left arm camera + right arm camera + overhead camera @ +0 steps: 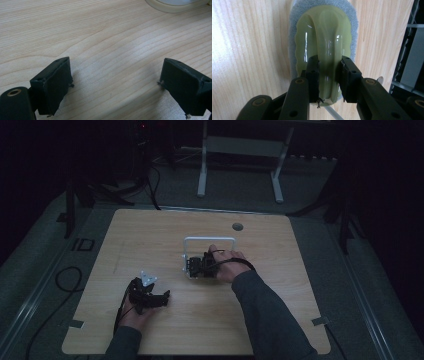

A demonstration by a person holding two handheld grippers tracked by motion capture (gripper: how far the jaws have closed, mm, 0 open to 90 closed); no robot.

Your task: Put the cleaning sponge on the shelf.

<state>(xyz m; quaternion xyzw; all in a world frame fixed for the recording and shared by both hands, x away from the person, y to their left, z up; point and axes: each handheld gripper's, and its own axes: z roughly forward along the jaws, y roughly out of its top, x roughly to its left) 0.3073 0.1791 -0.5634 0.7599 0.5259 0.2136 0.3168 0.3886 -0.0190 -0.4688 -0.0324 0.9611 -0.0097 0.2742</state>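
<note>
one green scrubber (324, 47) clamped in right gripper (329, 75) jaws.

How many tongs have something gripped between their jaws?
1. The right tongs clamp the ridge handle of the green scrubber on the table; the left tongs stand open over bare wood.

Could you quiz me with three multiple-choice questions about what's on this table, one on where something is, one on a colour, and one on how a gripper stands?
1. Where does the scrubber lie?
A. On the wooden table
B. On the floor
C. In a drawer

2. What colour is the scrubber's handle?
A. Red
B. Pale green
C. Black

3. How does the left gripper stand?
A. Shut on a cup
B. Open, nothing between its jaws
C. Shut on a cloth

Answers: 1 A, wood grain lies around its grey pad; 2 B, the glossy handle held by the right gripper is green; 3 B, bare wood shows between the jaws.
</note>
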